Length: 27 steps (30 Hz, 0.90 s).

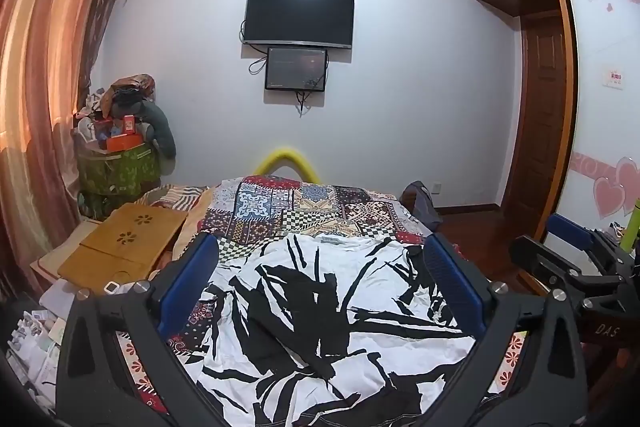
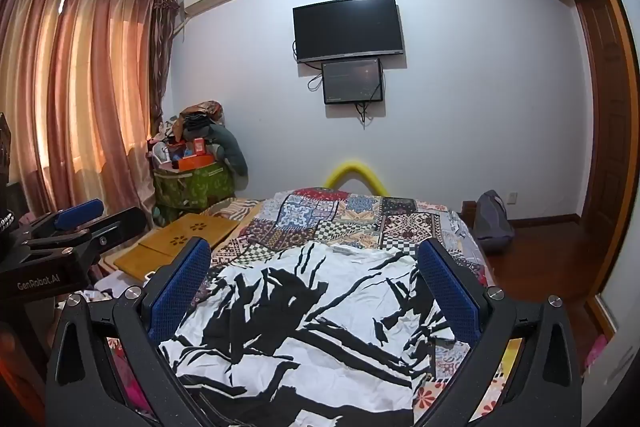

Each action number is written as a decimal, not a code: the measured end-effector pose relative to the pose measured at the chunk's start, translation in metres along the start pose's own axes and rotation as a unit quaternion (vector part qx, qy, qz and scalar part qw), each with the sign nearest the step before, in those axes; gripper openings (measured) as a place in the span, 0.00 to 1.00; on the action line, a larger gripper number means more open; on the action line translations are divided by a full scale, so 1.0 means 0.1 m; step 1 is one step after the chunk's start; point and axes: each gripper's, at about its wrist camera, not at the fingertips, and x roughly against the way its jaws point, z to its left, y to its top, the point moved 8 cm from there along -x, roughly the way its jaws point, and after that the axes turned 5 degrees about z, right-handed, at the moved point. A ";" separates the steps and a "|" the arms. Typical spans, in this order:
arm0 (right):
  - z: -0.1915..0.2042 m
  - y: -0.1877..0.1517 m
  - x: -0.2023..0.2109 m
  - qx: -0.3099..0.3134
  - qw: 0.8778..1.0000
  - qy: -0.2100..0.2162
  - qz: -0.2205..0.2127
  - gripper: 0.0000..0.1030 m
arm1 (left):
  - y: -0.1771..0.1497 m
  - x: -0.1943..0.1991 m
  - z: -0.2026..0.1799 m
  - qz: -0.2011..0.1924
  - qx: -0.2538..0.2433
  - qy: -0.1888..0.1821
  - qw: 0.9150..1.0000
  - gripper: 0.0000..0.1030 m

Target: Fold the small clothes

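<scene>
A white garment with bold black strokes (image 1: 320, 311) (image 2: 316, 311) lies rumpled and spread on the patchwork bedspread (image 1: 296, 207) (image 2: 340, 219), its neck label at the far end. My left gripper (image 1: 320, 247) hovers above its near part, jaws wide open, blue pads (image 1: 188, 279) on either side with nothing between them. My right gripper (image 2: 316, 251) also stands wide open over the garment, holding nothing. Each gripper shows at the edge of the other's view: the right gripper (image 1: 576, 251) and the left gripper (image 2: 72, 219).
A wooden lap desk (image 1: 124, 247) (image 2: 180, 239) lies on the bed's left side. A green bag piled with clutter (image 1: 116, 163) (image 2: 192, 183) stands in the corner by the curtains. Wall screens (image 1: 298, 17) hang ahead. A grey bag (image 2: 492, 223) sits on the wooden floor at right.
</scene>
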 end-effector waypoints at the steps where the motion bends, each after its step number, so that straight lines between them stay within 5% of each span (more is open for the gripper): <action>1: 0.00 0.00 0.00 0.000 1.000 0.000 0.000 1.00 | 0.00 0.00 0.00 0.000 0.001 0.000 1.000 1.00; 27: 0.03 -0.03 -0.02 0.000 1.000 -0.003 0.003 1.00 | -0.04 -0.06 0.01 0.001 0.002 0.002 1.000 1.00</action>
